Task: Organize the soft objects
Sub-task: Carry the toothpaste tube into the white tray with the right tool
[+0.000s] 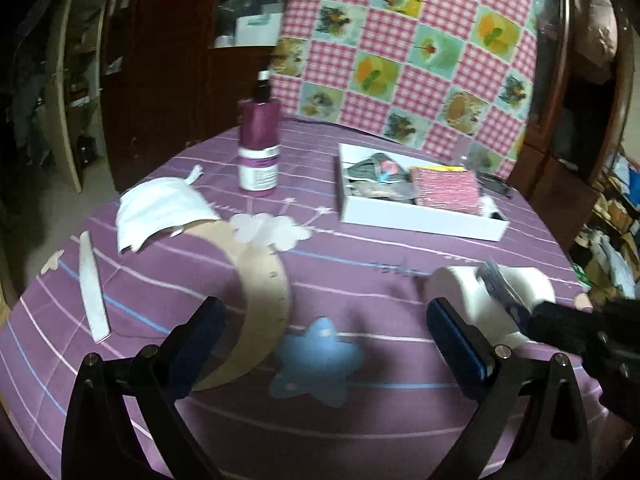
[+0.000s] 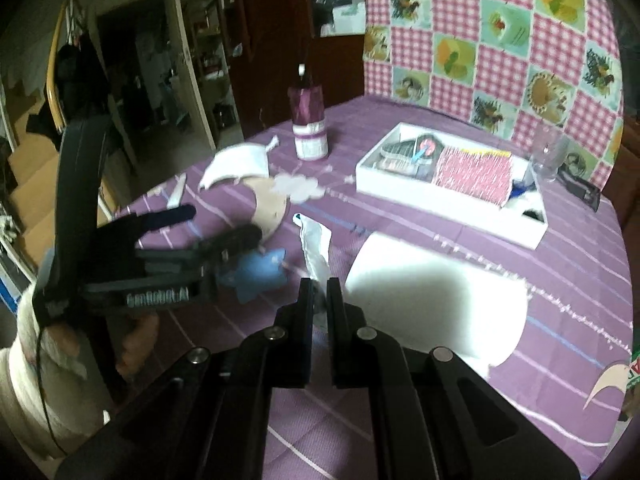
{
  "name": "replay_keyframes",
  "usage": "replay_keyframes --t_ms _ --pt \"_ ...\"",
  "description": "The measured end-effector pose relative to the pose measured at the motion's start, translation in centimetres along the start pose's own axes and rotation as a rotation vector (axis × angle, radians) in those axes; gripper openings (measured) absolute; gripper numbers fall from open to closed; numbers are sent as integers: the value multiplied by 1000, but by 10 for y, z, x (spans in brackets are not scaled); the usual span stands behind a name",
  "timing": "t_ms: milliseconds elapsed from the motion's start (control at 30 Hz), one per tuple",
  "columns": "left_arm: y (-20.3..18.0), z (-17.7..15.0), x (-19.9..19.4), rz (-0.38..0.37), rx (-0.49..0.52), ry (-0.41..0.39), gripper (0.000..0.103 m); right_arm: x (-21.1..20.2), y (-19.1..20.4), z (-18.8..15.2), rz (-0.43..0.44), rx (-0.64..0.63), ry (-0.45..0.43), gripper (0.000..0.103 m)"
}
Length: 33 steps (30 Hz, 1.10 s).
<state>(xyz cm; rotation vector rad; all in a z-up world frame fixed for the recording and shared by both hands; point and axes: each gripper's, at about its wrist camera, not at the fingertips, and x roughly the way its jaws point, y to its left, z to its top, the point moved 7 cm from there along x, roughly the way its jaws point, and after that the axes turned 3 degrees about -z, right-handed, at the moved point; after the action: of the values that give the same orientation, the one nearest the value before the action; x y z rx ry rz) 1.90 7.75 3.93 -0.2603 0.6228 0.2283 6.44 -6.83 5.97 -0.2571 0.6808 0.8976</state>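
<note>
A white roll point(image 2: 436, 304) lies on its side on the purple cloth, also in the left wrist view as the white roll point(image 1: 472, 292). My right gripper point(image 2: 319, 284) is shut on a thin whitish strip point(image 2: 314, 240) with a blue tip that stands up just left of the roll. Whether the strip is joined to the roll I cannot tell. My left gripper point(image 1: 324, 320) is open above a blue star print, nothing between its fingers; the left gripper point(image 2: 208, 226) also shows beside the right one. A white tray point(image 1: 420, 222) holds soft items, among them a pink knit piece point(image 1: 446, 188).
A white cloth point(image 1: 164, 208) lies at the left, with a purple pump bottle point(image 1: 259, 144) behind it. A clear glass point(image 2: 550, 156) stands right of the white tray point(image 2: 440, 212). A checked quilt point(image 1: 408, 48) rises behind. The surface's left edge drops to the floor.
</note>
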Motion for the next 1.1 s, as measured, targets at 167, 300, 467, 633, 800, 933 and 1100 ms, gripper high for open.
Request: replay_keyframes --t_ms 167,300,467,633,800,933,1100 --pt "-30 27 2 -38 46 38 101 -3 -18 25 -21 42 24 7" --pt "-43 52 15 -45 84 -8 101 6 -45 45 -25 127 28 7" --pt "-46 66 58 -83 78 29 101 31 -82 64 -40 249 16 7" --pt "-47 87 94 -108 1 -1 100 54 -107 80 -15 330 -5 7" --pt "-49 109 124 -125 -44 -18 99 75 -140 96 27 435 -11 7" --pt "-60 112 137 -174 -15 -30 99 86 -172 91 81 575 -33 7" --pt "-62 96 150 -178 34 -1 99 101 -196 70 122 688 -18 7"
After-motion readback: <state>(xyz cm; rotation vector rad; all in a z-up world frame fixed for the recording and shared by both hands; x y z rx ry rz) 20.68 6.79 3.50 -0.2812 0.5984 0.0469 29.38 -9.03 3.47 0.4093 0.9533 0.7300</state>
